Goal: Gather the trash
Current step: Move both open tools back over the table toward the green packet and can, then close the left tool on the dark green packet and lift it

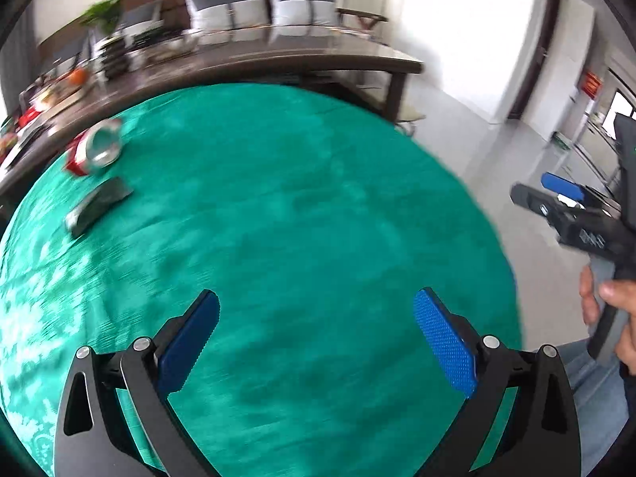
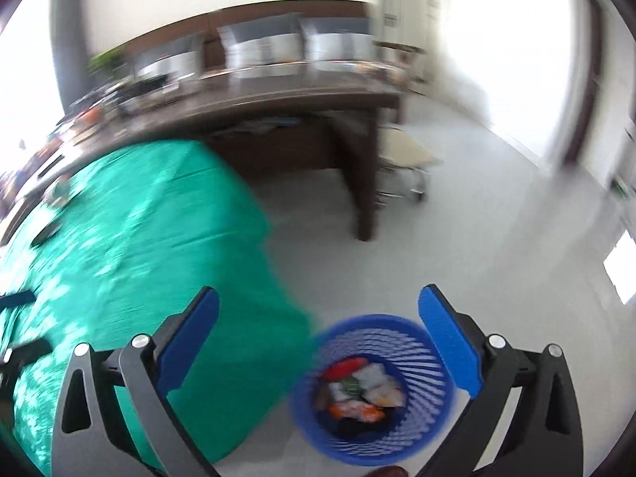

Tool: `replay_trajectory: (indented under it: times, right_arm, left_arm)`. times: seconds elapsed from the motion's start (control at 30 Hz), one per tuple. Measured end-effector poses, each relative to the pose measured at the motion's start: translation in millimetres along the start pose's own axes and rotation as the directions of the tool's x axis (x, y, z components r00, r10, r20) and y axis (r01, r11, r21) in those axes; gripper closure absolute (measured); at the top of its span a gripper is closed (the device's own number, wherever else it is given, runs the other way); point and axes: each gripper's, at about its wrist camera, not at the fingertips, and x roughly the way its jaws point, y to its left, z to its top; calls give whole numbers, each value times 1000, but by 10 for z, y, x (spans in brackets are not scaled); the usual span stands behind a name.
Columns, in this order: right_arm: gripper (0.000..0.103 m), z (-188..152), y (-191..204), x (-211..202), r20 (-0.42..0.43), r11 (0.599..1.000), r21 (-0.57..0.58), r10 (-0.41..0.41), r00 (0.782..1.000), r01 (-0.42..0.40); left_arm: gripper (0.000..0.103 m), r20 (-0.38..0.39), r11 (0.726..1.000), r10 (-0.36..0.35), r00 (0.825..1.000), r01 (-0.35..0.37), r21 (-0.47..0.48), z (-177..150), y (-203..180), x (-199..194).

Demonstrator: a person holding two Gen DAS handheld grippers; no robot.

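A round table with a green cloth (image 1: 278, 218) fills the left wrist view. A crushed red and silver can (image 1: 95, 149) lies at its far left, with a dark flat object (image 1: 97, 204) just in front of it. My left gripper (image 1: 316, 318) is open and empty above the cloth. My right gripper (image 2: 318, 318) is open and empty, hovering over a blue mesh trash basket (image 2: 421, 409) on the floor beside the table; the basket holds several wrappers (image 2: 359, 389). The right gripper also shows in the left wrist view (image 1: 556, 194), off the table's right edge.
A long dark wooden table (image 1: 278, 59) with clutter stands behind the green one, with a cushioned bench behind it. A stool (image 2: 405, 159) stands by its leg. Pale floor (image 2: 477, 238) stretches to the right. The green cloth (image 2: 139, 258) hangs down left of the basket.
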Motion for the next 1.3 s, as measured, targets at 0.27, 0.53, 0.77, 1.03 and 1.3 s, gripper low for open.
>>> replay_trajectory:
  times: [0.27,0.53,0.77,1.03,1.3]
  right_arm:
    - [5,-95,1511,185,-115,964,-163,191,975,-208]
    - [4,-116,2075,533,-217,942,-239,186,958,-237]
    - [5,-131,2075,544,-223,942,-238,186,957,-238]
    - [5,-132,2072,543,-223,942,-238,186,957,-238]
    - [5,-131,2063,544,-223,942,-238,186,957,-238]
  left_arm:
    - [6,-13,996,72,997,-72,-50,-323,889,-183]
    - [6,-6,997,61,998,-61,-40,-253,1585,-214]
    - [6,-28,997,38,999,-36,65,349,2002,146]
    - [6,-77,986,10,997,3,164,742,2090,610]
    - [6,-115,964,-46,992,74,256,753,2004,793]
